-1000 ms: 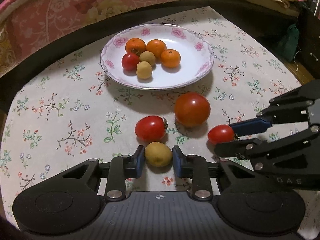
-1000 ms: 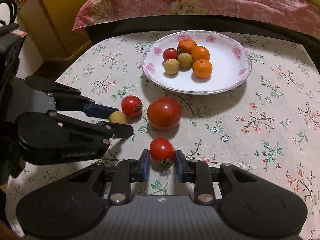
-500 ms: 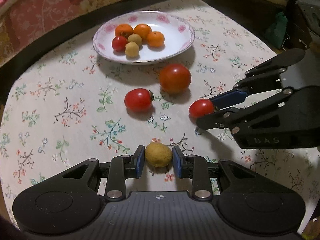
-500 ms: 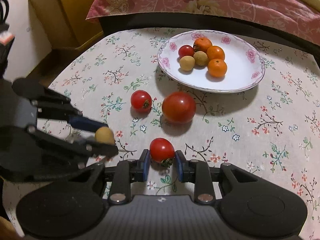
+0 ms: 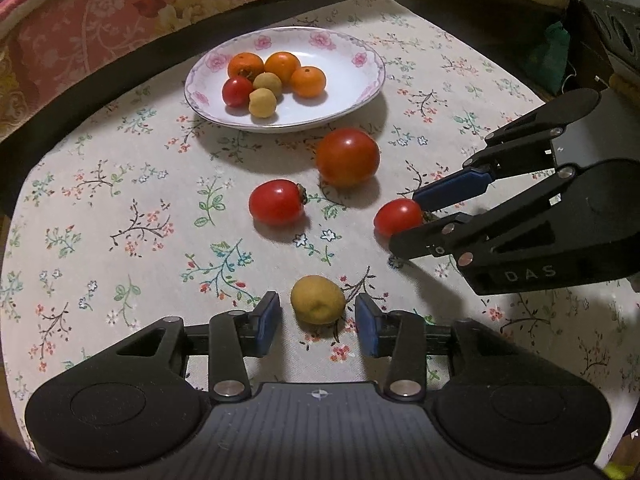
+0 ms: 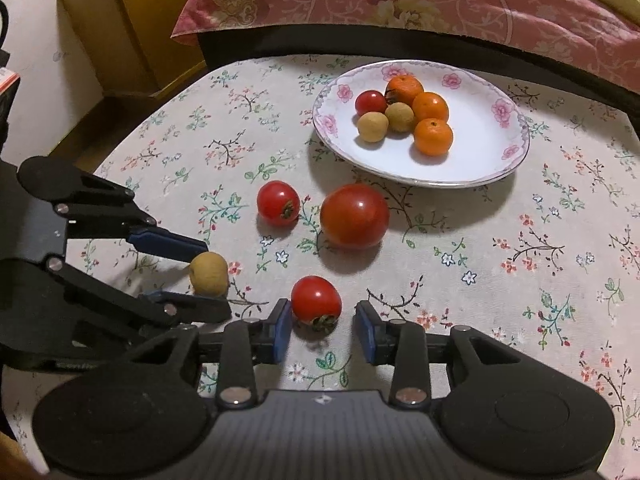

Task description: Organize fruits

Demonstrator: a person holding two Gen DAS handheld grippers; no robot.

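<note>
Both your grippers are spread wide w/ a fruit loose between the pads; left gripper [image 5: 318, 318] brackets the small yellow fruit [image 5: 317, 299], clear gaps either side, fruit sitting on the tablecloth [image 5: 120, 208]; right gripper [image 6: 323, 330] brackets a small tomato [image 6: 316, 300], left pad just beside it or maybe touching, can't tell, right pad well apart; neither is gripped.

Rest of the job: plate [image 6: 496, 160] at the far side holds three oranges, two yellow fruits and one small red one; big tomato [image 6: 354, 216] and another small tomato [image 6: 278, 203] lie on the cloth btwn you and the plate.

What can bite you, in my judgement:
- the tomato sits off-centre in the right jaws; close as is and one pad prob. shoves it sideways before the other lands; round fruit rolls; centre first.
- both fruits sit near the pad tips; a tip pinch on a round skin can squirt it fwd toward the big tomato.
- the two grippers are close together; lift both at once and the linkages may clash.
- squeeze too hard and the tomato skin could split.
- the plate pile is clustered; drop onto it and smth may roll off the rim; aim for the bare white part.
</note>
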